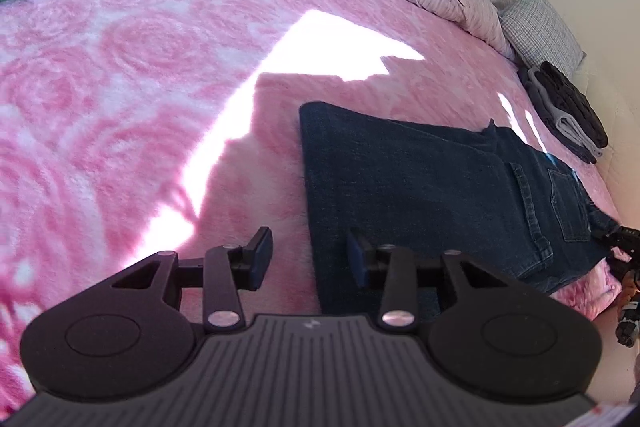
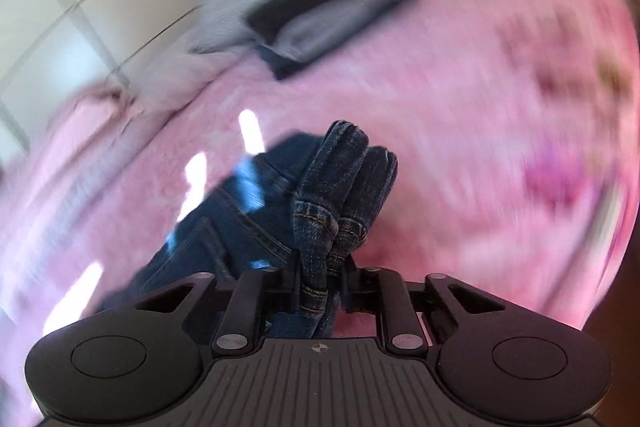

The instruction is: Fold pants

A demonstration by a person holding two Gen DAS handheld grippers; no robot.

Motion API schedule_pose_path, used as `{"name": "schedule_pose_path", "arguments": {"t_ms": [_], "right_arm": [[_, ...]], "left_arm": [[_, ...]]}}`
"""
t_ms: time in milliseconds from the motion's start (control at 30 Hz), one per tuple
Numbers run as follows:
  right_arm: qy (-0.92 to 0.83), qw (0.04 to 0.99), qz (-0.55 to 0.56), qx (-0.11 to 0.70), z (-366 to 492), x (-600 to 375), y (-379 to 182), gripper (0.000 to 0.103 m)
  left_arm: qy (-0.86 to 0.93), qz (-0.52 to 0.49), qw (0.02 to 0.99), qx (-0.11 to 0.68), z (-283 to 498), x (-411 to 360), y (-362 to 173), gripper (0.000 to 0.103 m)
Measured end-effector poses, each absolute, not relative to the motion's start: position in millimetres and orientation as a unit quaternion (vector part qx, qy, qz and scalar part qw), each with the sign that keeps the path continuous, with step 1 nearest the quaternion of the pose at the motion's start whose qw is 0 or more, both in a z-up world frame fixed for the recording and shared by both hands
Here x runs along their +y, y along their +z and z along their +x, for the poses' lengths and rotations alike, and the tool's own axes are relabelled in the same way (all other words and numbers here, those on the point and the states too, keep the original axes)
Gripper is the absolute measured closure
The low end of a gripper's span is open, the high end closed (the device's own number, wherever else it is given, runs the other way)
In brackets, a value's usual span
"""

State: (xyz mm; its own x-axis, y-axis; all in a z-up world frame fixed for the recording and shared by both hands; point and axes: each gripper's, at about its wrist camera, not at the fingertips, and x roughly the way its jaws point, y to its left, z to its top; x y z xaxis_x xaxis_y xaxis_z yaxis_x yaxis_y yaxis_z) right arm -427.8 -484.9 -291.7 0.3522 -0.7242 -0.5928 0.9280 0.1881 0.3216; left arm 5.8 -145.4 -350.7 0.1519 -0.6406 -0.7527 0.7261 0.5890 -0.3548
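Denim bunched at the waistband end fills the right gripper (image 2: 320, 279), whose jaws are clamped on the gathered hems and seams of the jeans (image 1: 432, 187), the cloth standing up between the pads. From that pinch the jeans run out flat across the pink blanket (image 1: 140, 67), already doubled lengthwise, with the back pocket uppermost and the folded edge squared off at the far end from the pinch. Left gripper (image 1: 310, 259) hovers over the near long edge of the jeans, its jaws partly apart and empty, one pad above denim and one above blanket. Beyond the jeans, toward the wall, sits a folded stack of dark and grey clothes (image 1: 568, 111). To fold well, the raised end should probably be carried straight along the length of the jeans while the left gripper pins the flat part, so layers land edge on edge without skewing.
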Motion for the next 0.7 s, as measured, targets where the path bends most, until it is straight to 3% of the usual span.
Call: {"name": "schedule_pose_path", "arguments": {"t_ms": [167, 333, 500, 633, 700], "right_arm": [[-0.517, 0.833, 0.105, 0.169, -353.3, -422.6, -232.0, 0.093], [-0.401, 0.887, -0.151, 0.171, -270.8, -311.8, -223.0, 0.093], [-0.203, 0.888, -0.359, 0.205, -218.0, -192.1, -302.5, 0.091], [-0.080, 0.855, -0.394, 0.326, -184.8, -154.3, -390.6, 0.091], [-0.100, 0.842, -0.427, 0.316, -183.9, -146.1, -408.7, 0.091]], "left_arm": [[-0.434, 0.029, 0.778, 0.454, 24.3, -115.6, -335.8, 0.069], [-0.400, 0.011, 0.799, 0.449, 45.5, -71.7, -326.0, 0.069], [-0.375, -0.001, 0.803, 0.463, 53.4, -38.6, -333.3, 0.069], [-0.371, -0.008, 0.794, 0.481, 51.5, -27.0, -345.1, 0.069], [-0.372, -0.008, 0.791, 0.486, 49.9, -23.2, -347.7, 0.069]]}}
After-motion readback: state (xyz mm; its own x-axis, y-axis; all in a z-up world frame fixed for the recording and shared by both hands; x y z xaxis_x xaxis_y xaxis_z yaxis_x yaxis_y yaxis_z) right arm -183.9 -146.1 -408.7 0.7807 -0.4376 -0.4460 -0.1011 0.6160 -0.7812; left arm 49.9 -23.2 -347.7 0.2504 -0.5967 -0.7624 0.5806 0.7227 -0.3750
